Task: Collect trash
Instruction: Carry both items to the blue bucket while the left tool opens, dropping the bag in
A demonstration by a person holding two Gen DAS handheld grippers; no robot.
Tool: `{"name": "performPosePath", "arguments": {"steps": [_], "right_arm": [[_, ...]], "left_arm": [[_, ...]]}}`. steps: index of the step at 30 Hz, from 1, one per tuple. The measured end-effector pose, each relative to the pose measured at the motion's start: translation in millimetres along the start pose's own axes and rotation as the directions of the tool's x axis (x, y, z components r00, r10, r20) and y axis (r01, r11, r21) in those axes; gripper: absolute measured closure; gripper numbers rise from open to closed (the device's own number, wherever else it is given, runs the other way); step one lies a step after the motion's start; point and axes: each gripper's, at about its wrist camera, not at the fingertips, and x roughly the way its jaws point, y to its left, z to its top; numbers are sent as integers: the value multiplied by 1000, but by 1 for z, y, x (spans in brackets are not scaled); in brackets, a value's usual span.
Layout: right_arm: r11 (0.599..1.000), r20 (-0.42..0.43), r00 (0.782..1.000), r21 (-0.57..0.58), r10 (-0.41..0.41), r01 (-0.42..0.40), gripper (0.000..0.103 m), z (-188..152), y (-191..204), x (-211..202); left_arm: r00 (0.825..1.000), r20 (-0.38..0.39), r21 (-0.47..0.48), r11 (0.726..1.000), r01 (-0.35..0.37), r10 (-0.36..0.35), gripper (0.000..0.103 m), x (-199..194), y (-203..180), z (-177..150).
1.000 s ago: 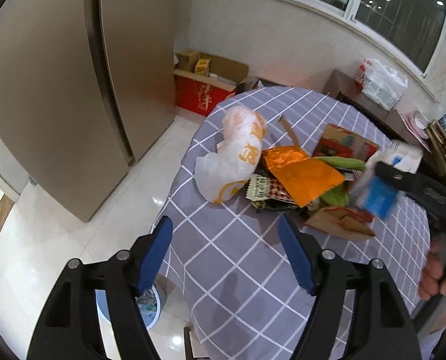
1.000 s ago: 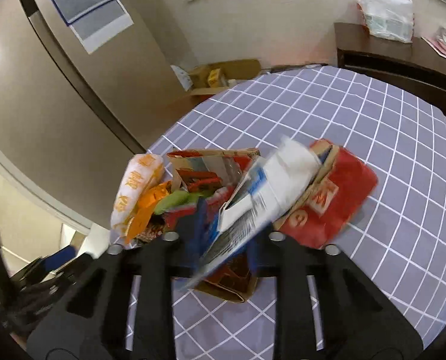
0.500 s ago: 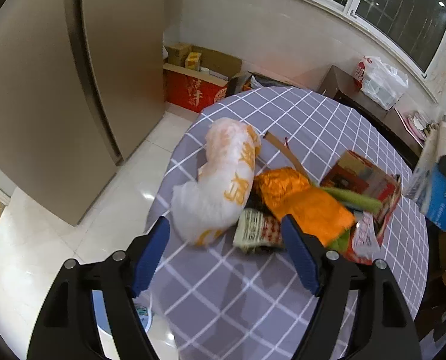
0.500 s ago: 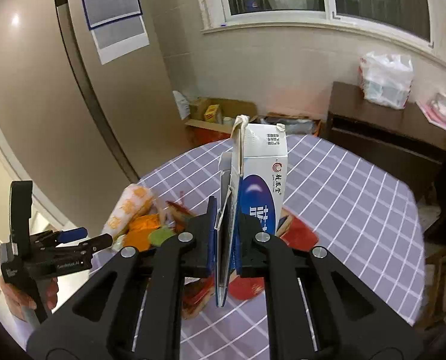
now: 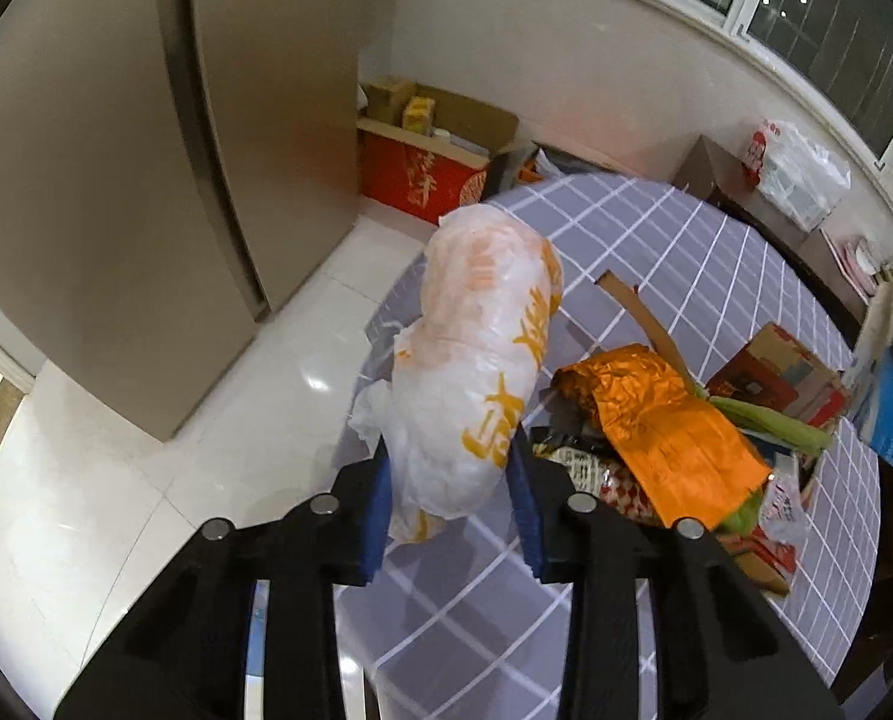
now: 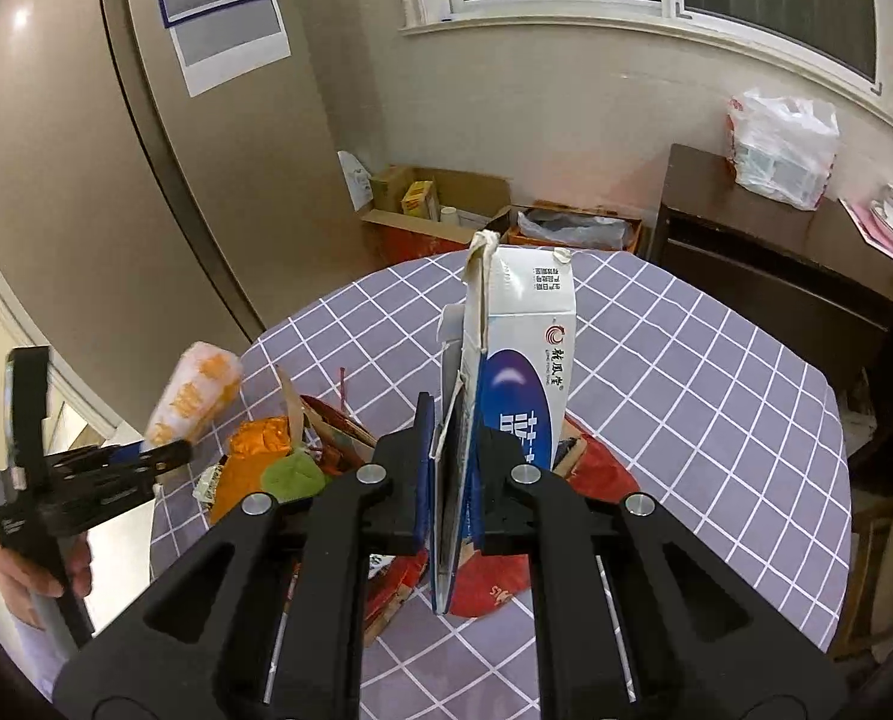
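Since a second ago our left claw has come in over the near edge of the bench and its jaws, wide then, are closing round the near end of the white bag with orange print; the blue pads lie against the bag on both sides, and its far end sticks out ahead of the claw, past the bench edge and over the floor. Our right claw has risen off the heap with the flattened white-and-blue carton — blurred and tilted a second ago, now upright and sharp.

Right claw: jaws pinched hard on the carton's folded lower edge; the carton stands up ahead of the fingertips, clear of the bench.

Trash heap, relative to the left claw: just to its right lies the crumpled orange foil wrapper, with a black-and-white printed packet tucked under the wrapper's near end, touching the right pad's outer side or nearly — we cannot tell which. Farther right, a green wrapper and a red-and-brown cardboard box. A cardboard strip juts out beyond the foil.

From the right wrist view, the heap lies below and left of the right claw, and a red wrapper shows under the carton. The left claw appears at far left with the bag's end between its jaws, a hand on its grip.
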Motion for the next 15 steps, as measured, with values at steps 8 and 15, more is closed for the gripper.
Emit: {"name": "performPosePath", "arguments": {"steps": [8, 15], "right_arm": [[999, 12, 999, -37, 33, -32, 93, -2, 29, -8], [994, 40, 998, -103, 43, -39, 93, -5, 70, -15]], "left_arm": [[998, 46, -38, 998, -48, 50, 69, -40, 31, -15], [991, 88, -78, 993, -94, 101, 69, -77, 66, -34]]}}
